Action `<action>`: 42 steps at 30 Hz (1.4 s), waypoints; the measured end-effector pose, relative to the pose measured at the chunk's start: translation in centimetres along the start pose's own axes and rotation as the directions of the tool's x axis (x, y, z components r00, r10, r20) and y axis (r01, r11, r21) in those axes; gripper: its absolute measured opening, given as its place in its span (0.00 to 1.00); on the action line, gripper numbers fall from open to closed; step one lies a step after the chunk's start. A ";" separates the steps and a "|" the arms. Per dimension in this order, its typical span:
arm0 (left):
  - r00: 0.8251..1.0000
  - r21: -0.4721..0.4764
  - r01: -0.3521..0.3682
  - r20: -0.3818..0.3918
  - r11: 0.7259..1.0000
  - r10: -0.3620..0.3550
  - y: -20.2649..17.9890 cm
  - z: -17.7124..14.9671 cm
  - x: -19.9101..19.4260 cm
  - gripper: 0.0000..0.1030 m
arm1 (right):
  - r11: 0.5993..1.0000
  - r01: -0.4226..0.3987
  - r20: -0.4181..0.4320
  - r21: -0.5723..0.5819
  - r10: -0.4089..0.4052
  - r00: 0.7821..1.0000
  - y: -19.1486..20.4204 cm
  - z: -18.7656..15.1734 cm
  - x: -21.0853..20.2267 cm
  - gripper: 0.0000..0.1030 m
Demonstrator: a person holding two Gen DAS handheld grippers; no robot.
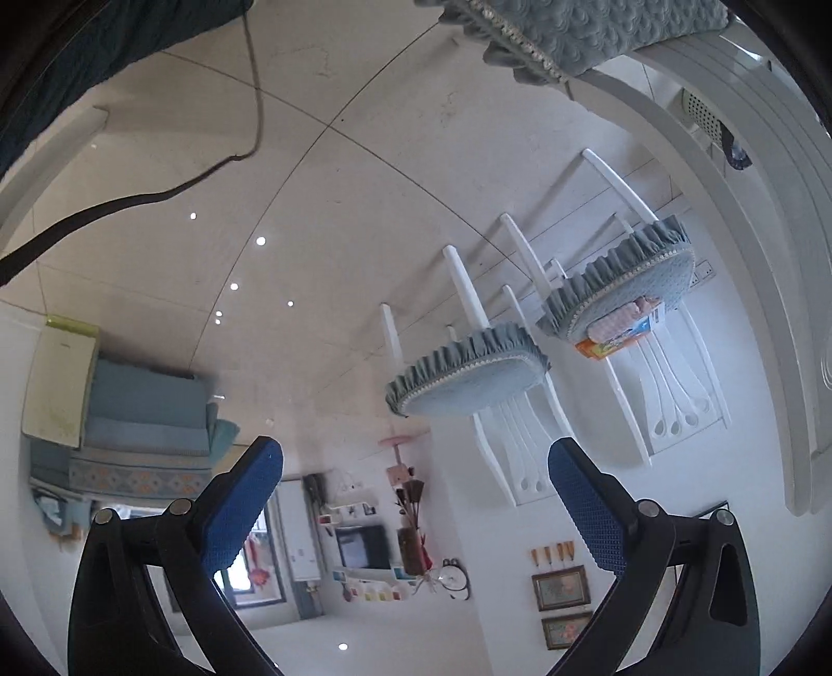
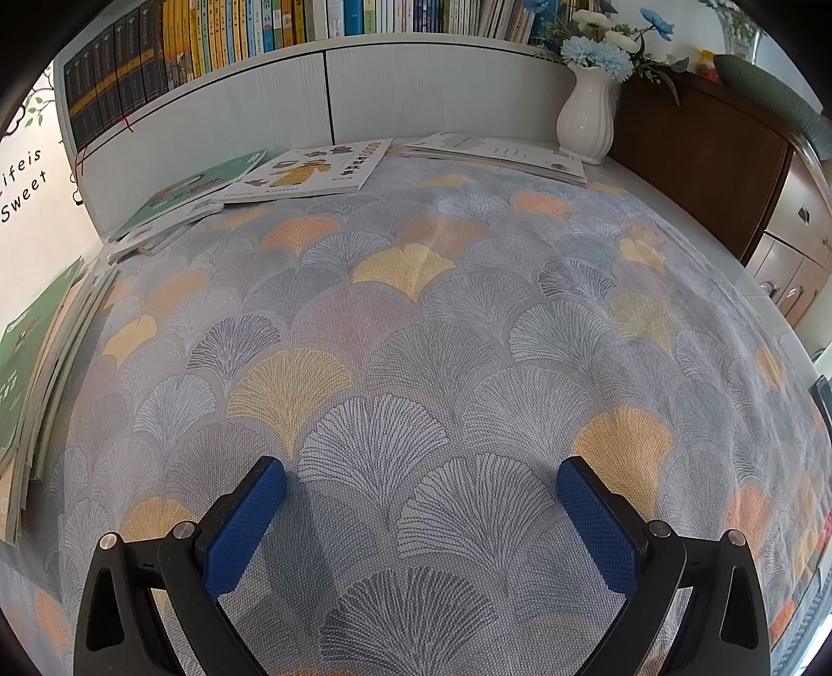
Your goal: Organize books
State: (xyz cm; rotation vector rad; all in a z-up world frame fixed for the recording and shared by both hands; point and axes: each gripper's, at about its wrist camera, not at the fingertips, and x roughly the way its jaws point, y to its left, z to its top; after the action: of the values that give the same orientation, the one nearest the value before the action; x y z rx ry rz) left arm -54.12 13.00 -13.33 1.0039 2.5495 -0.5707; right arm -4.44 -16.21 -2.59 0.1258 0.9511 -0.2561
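The right hand-held gripper is held low over the patterned cloth of the worktop, its jaws spread wide and nothing between them. Books are seen scattered along the far and left edges: a white picture book lies flat at the far middle, a green book just to its left on a small pile, a thin stack of white books at the far right beside a white vase of flowers, and a taller stack at the left edge. Behind them a shelf is filled with upright books.

The left hand-held gripper is also wide and empty — its view is turned upside down toward the room, where chairs and floor are seen, so it is well away from the work.

No book is gripped, so the step in hand is judged to be the reach for a first book. The next move calls for the right hand-held gripper to be carried forward to a loose book — an overhanging edge would be needed, since flat covers on cloth are hard to pinch.
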 end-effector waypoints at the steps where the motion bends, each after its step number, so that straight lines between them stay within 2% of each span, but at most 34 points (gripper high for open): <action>1: 1.000 0.003 -0.009 0.000 1.000 0.009 -0.1 0.2 -0.6 0.99 | 1.000 0.000 0.000 0.000 0.000 1.000 0.0 0.0 0.0 1.00; 4: 0.996 -0.005 -0.087 0.032 0.996 0.087 0.2 0.8 -3.4 0.99 | 1.000 0.000 0.000 0.000 0.000 1.000 0.0 0.0 0.0 1.00; 7: 0.996 0.000 -0.091 0.023 0.996 0.091 -0.4 1.0 -3.1 0.99 | 1.000 0.000 0.000 0.000 0.000 1.000 0.0 0.0 0.0 1.00; 12: 0.984 0.076 -0.166 -0.045 0.983 0.170 -1.7 1.1 -2.1 0.99 | 1.000 0.000 0.000 0.000 0.000 1.000 0.0 0.0 0.0 1.00; 14: 0.982 0.115 -0.163 -0.072 0.980 0.172 -2.5 1.3 -1.8 0.99 | 1.000 0.000 0.000 0.000 0.000 1.000 0.0 0.0 0.0 1.00; 18: 0.963 0.136 -0.216 -0.135 0.967 0.234 -5.6 3.6 -0.9 0.99 | 1.000 0.000 0.000 0.000 0.000 1.000 0.0 0.0 0.0 1.00; 19: 0.974 0.154 -0.176 -0.119 0.972 0.195 -7.5 4.4 -1.1 0.99 | 1.000 0.000 0.000 0.000 0.000 1.000 0.0 0.0 0.0 1.00; 20: 0.990 0.196 -0.098 -0.084 0.976 0.116 -10.2 5.2 -1.8 0.99 | 1.000 0.000 0.000 0.000 0.000 1.000 0.0 0.0 0.0 1.00; 21: 0.997 0.248 -0.059 -0.042 0.967 0.072 -12.9 5.8 -2.6 0.99 | 1.000 0.000 0.000 0.000 0.000 1.000 0.0 0.0 0.0 1.00; 23: 0.995 0.392 -0.069 0.088 0.918 0.038 -19.1 6.8 -5.5 0.99 | 1.000 0.000 0.000 0.000 0.000 1.000 0.0 0.0 0.0 1.00; 25: 0.961 0.541 -0.134 0.275 0.830 -0.024 -25.5 7.0 -10.8 0.99 | 1.000 0.000 0.000 0.000 0.000 1.000 0.0 0.0 0.0 1.00; 26: 0.930 0.584 -0.179 0.362 0.792 -0.057 -27.8 6.8 -13.8 0.99 | 1.000 0.000 0.000 0.000 0.000 1.000 0.0 0.0 0.0 1.00; 27: 0.882 0.601 -0.244 0.464 0.761 -0.083 -29.7 6.4 -17.6 0.99 | 1.000 0.000 0.000 0.000 0.000 1.000 0.0 0.0 0.0 1.00; 28: 0.816 0.599 -0.297 0.563 0.744 -0.127 -30.6 5.7 -21.2 0.99 | 1.000 0.000 0.000 0.000 0.000 1.000 0.0 0.0 0.0 1.00; 29: 0.731 0.585 -0.329 0.655 0.741 -0.192 -30.8 4.7 -25.2 0.99 | 1.000 0.000 0.000 0.000 0.000 1.000 0.0 0.0 0.0 1.00; 30: 0.610 0.535 -0.361 0.755 0.764 -0.241 -30.2 3.6 -29.7 0.99 | 1.000 0.000 0.000 0.000 0.000 1.000 0.0 0.0 0.0 1.00; 31: 0.498 0.467 -0.378 0.830 0.799 -0.250 -29.2 2.7 -33.1 0.99 | 1.000 0.000 0.000 0.000 0.000 1.000 0.0 0.0 0.0 1.00; 32: 0.339 0.366 -0.366 0.909 0.856 -0.244 -27.0 1.4 -37.4 0.99 | 1.000 0.000 0.000 0.000 0.000 1.000 0.0 0.0 0.0 1.00; 33: 0.216 0.288 -0.330 0.950 0.899 -0.225 -24.6 0.5 -40.5 0.99 | 1.000 0.000 0.000 0.000 0.000 1.000 0.0 0.0 0.0 1.00; 34: 0.122 0.216 -0.284 0.974 0.934 -0.189 -22.2 -0.3 -42.9 0.99 | 1.000 -0.001 0.000 0.000 0.001 1.000 0.0 0.0 0.0 1.00; 35: 0.046 0.158 -0.231 0.987 0.960 -0.152 -19.8 -0.9 -44.8 0.99 | 1.000 -0.001 0.000 0.000 0.001 1.000 0.0 0.0 0.0 1.00; 36: -0.051 0.087 -0.160 0.994 0.983 -0.096 -16.3 -1.8 -47.0 0.99 | 1.000 -0.001 0.000 0.000 0.001 1.000 0.0 0.0 0.0 1.00; 37: -0.125 0.015 -0.101 0.992 0.995 -0.028 -13.0 -2.6 -48.7 0.99 | 1.000 -0.001 0.000 0.000 0.001 1.000 0.0 0.1 0.0 1.00; 38: -0.164 -0.045 -0.061 0.986 0.997 0.035 -10.5 -3.3 -49.8 0.99 | 1.000 -0.001 0.000 0.000 0.001 1.000 0.0 0.0 0.0 1.00; 39: -0.194 -0.123 -0.027 0.974 0.992 0.115 -7.5 -4.0 -50.9 0.99 | 1.000 -0.001 0.000 0.000 0.001 1.000 0.0 0.0 0.0 1.00; 40: -0.217 -0.215 -0.008 0.954 0.976 0.209 -4.7 -4.6 -51.8 0.99 | 1.000 -0.001 0.000 0.000 0.001 1.000 0.0 0.0 0.0 1.00; 41: -0.226 -0.316 0.009 0.924 0.949 0.309 -1.6 -5.1 -52.7 0.99 | 1.000 -0.001 0.000 0.000 0.001 1.000 0.0 0.0 0.0 1.00; 42: -0.217 -0.366 0.022 0.907 0.930 0.362 0.7 -5.1 -53.3 0.99 | 1.000 -0.001 0.000 0.000 0.001 1.000 0.0 0.0 0.0 1.00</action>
State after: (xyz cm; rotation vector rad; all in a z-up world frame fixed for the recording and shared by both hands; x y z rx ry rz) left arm -17.55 -14.20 14.80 0.3469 0.8285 -0.5418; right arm -4.42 -16.24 -2.54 0.1264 0.9511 -0.2554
